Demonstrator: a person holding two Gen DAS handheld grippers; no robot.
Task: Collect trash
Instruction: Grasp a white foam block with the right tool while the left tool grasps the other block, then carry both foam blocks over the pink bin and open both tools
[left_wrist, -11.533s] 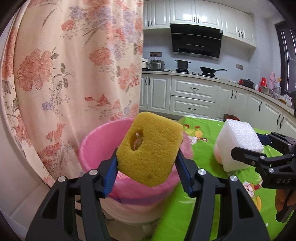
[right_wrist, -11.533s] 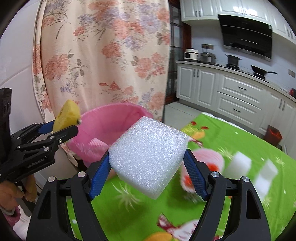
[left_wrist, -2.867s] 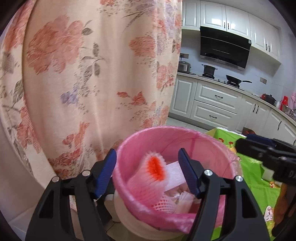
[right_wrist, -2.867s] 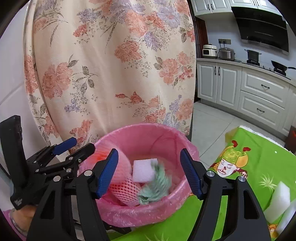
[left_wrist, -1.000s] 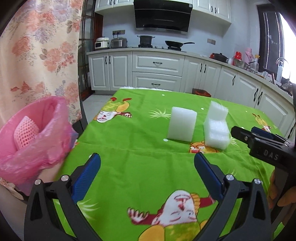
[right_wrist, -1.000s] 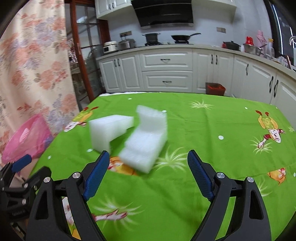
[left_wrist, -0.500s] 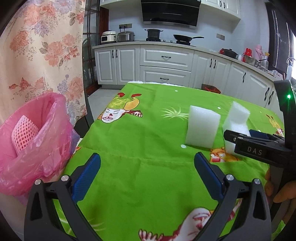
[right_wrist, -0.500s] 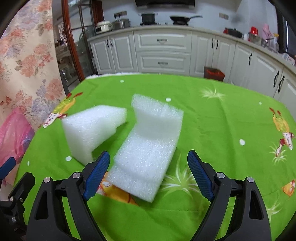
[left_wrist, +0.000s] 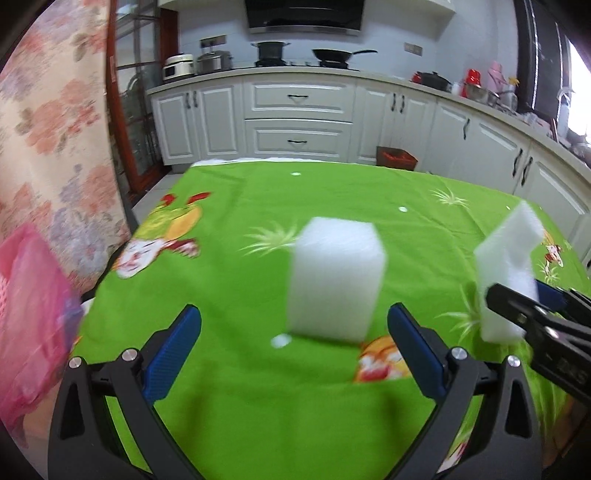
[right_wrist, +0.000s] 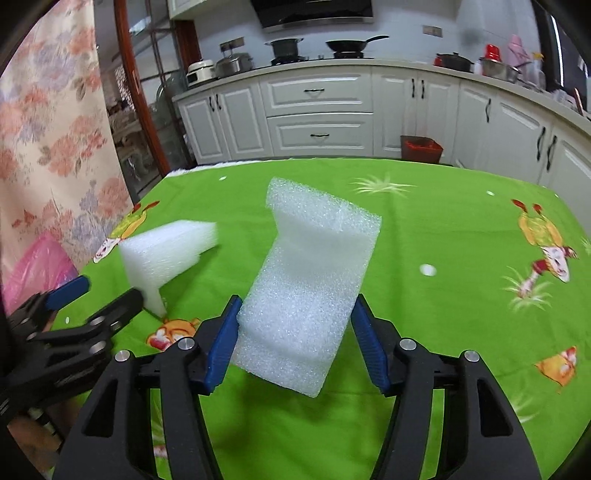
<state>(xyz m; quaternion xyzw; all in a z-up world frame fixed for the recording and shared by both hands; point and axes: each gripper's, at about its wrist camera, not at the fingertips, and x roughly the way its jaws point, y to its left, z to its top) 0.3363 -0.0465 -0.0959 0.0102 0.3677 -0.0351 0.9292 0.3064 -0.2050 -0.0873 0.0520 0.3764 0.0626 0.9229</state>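
Note:
Two white foam pieces stand on the green tablecloth (left_wrist: 332, 206). A foam block (left_wrist: 336, 280) stands just ahead of my open left gripper (left_wrist: 293, 354), between the lines of its fingers. A stepped foam piece (right_wrist: 310, 284) sits between the blue pads of my right gripper (right_wrist: 295, 339), whose jaws have closed in on its sides. The stepped foam piece also shows in the left wrist view (left_wrist: 506, 266), as does the foam block in the right wrist view (right_wrist: 166, 254). The pink-lined trash bin (left_wrist: 29, 325) is off the table's left edge.
A floral curtain (left_wrist: 48, 147) hangs at the left behind the bin. White kitchen cabinets (right_wrist: 317, 110) and a counter with pots line the far wall. A red bin (right_wrist: 421, 147) stands on the floor beyond the table's far edge.
Both grippers have moved forward to the foam pieces. The right gripper's jaws have narrowed onto the stepped foam piece. The left gripper stays open, now close to the foam block.

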